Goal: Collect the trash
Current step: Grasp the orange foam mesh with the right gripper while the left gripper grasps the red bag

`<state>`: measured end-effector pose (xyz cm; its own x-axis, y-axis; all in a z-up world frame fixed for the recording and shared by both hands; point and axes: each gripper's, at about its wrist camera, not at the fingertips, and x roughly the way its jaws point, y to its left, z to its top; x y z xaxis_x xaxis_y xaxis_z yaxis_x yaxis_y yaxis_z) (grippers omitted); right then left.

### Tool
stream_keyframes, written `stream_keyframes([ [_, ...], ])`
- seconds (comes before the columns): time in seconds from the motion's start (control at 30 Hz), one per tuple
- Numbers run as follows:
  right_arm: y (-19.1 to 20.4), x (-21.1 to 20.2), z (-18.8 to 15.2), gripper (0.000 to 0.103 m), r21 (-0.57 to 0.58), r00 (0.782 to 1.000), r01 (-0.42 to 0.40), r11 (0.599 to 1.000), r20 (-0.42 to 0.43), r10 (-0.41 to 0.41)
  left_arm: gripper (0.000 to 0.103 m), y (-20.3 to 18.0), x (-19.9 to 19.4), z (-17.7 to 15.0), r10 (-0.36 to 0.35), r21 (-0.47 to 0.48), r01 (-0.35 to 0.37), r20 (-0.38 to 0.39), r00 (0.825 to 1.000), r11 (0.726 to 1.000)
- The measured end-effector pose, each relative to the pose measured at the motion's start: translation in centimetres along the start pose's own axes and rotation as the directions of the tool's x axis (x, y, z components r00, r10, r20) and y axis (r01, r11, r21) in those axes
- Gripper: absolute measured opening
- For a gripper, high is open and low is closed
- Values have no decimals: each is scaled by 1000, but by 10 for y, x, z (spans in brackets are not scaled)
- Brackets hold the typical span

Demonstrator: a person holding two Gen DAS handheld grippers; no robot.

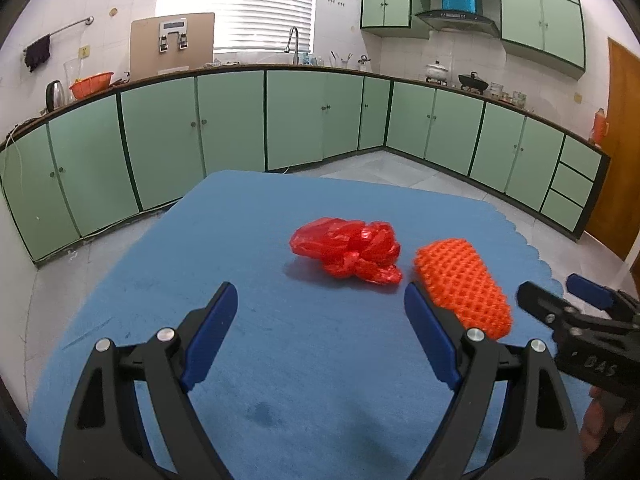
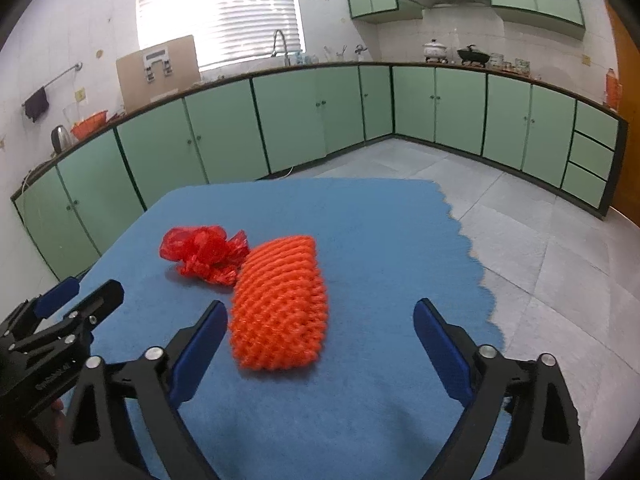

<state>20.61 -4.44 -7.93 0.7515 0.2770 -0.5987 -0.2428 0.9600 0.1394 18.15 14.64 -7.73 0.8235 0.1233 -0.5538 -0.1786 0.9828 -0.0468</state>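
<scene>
Both tongs, left (image 1: 320, 336) and right (image 2: 320, 344), were spread, empty; the foam net (image 2: 280, 304) ahead should be straddled squarely before being pinched.

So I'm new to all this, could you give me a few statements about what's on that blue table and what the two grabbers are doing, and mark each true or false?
1. Both pieces of trash lie on the blue mat. True.
2. The left gripper is clamped on the red plastic bag. False: its jaws are open and empty, with the bag lying beyond them.
3. The orange foam net lies right beside the red bag. True.
4. The right gripper holds the net off the table. False: its jaws are open and the net rests on the mat.
5. The kitchen cabinets are blue. False: they are green.
</scene>
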Motion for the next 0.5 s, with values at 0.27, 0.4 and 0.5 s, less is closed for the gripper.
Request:
stream_keyframes([
  [0.27, 15, 33, -4, 54, -27, 995, -12, 1000, -97, 10, 83, 7, 11, -1, 8, -3, -8, -11, 1000, 1000],
  [0.4, 15, 42, -9, 26, -22, 991, -27, 999, -134, 24, 83, 10, 19, -2, 10, -8, -10, -25, 1000, 1000],
  [0.5, 17, 41, -10, 12, -43, 992, -20, 999, -124, 15, 83, 11, 25, -3, 8, -9, -8, -39, 999, 1000],
])
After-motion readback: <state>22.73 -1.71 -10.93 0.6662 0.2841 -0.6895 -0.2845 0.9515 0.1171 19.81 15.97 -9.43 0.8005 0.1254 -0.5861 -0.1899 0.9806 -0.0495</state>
